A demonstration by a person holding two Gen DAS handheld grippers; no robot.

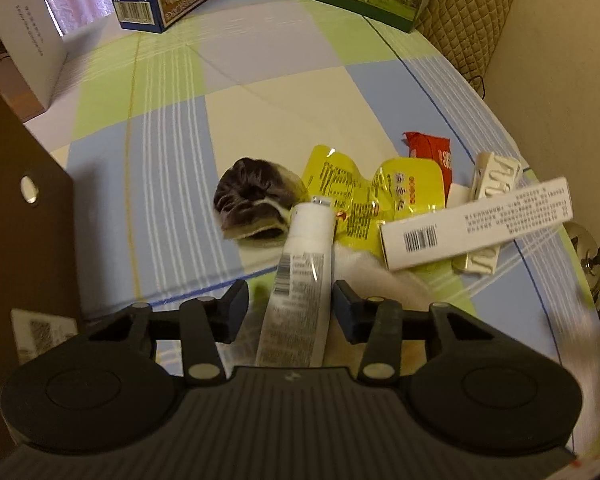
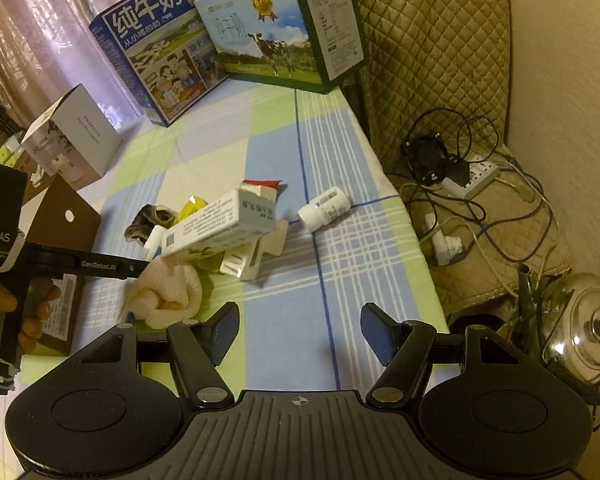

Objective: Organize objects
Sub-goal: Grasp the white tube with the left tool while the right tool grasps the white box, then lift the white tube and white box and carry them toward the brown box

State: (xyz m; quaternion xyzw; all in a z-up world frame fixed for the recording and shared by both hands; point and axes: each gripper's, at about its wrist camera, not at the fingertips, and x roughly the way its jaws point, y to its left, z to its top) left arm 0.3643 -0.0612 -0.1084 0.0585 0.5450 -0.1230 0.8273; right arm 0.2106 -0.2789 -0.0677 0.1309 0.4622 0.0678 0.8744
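The left gripper (image 1: 290, 304) has its jaws set close on either side of a white tube (image 1: 300, 280), which runs up the middle of the left wrist frame with its cap toward the pile; whether the pads actually press the tube cannot be told. Just beyond the cap lies a dark furry pouch (image 1: 254, 206) at centre frame, and to its right a crumpled yellow packet (image 1: 356, 192). A long white carton with a barcode (image 1: 476, 222) lies tilted across the packet at right of centre, with a red packet (image 1: 430, 148) and an embossed white bar (image 1: 496, 174) behind it. A cream cloth (image 1: 380, 272) sits bunched just right of the tube.

The right gripper (image 2: 298, 332) hovers over the checked tablecloth (image 2: 340, 280) with its jaws spread wide and nothing between them. In that view, the cloth bundle (image 2: 168, 294) lies left of the jaws, the carton (image 2: 216, 226) beyond it, and a white pill bottle (image 2: 324, 208) lies on its side at centre, apart from the pile. A hand (image 2: 32, 316) at the left edge grips the other tool's handle. A brown box (image 2: 60, 216) stands at the left, a white box (image 2: 76, 136) behind it, and two milk cartons (image 2: 228, 40) at the top of the frame.
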